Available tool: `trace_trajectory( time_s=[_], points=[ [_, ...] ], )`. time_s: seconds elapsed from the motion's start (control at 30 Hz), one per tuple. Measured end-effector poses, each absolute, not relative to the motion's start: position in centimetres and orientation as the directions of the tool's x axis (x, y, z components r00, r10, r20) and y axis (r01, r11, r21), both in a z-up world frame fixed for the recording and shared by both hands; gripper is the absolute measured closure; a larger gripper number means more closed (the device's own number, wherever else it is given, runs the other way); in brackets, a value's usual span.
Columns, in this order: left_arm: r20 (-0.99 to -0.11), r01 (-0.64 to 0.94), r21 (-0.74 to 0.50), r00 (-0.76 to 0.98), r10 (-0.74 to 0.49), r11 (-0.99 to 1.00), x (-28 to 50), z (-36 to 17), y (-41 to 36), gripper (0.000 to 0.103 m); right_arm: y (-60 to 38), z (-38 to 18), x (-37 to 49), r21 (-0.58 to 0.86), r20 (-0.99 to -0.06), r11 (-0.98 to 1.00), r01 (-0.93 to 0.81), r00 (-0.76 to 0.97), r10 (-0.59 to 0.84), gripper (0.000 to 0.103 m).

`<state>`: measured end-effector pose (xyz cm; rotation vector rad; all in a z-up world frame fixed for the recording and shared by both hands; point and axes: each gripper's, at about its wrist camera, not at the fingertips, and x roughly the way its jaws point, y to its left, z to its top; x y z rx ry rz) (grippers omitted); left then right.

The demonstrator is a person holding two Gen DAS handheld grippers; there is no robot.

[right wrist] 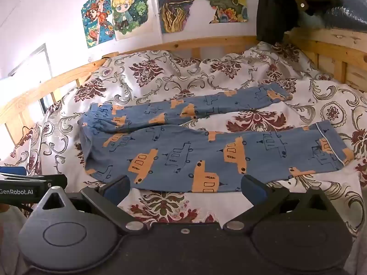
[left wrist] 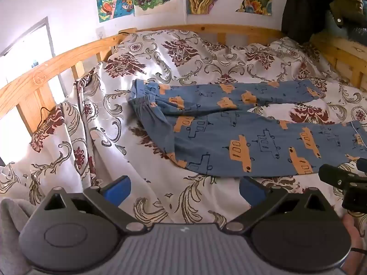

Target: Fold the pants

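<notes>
Blue cotton printed with orange cars, the pants [left wrist: 240, 133] are lying spread flat across the middle of the frame in both views, on a bed [left wrist: 174, 197] dressed in a cream cover with maroon and grey scrollwork; the waistband [left wrist: 146, 96] is sitting at centre left, bunched a little, and the two legs are running off toward the right, parted in a narrow V with the cover showing between them; the far leg's cuff [right wrist: 281, 95] is lying at upper right of centre in the right wrist view, and the near leg's cuff [right wrist: 332, 146] at the right edge.

No fold is showing yet, so this is reading as the opening step, with nothing gripped. The left hand-held gripper [left wrist: 184, 191] is hovering at the bottom of its own view, jaws standing wide and empty above bare cover, short of the near edge of the pants; the right hand-held gripper [right wrist: 185, 189] is hanging likewise wide and empty, its blue pads just at the near leg's lower hem line.

The next move is probably calling for one leg to be laid over the other: one jaw pair pinching near the waistband, the other near a cuff, both lifting together so the cloth is not dragging or twisting.
</notes>
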<state>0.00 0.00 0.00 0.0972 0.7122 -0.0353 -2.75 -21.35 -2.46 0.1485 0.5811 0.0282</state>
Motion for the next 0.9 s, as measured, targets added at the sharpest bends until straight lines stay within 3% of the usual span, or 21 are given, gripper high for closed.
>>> trace_trajectory(
  time_s=[0.9],
  points=[
    [-0.661, 0.063, 0.086, 0.751, 0.010, 0.994, -0.12, -0.02, 0.04, 0.000, -21.36, -2.74, -2.69, 0.162, -0.555, 0.987, 0.019, 0.829, 0.075, 0.001]
  ],
)
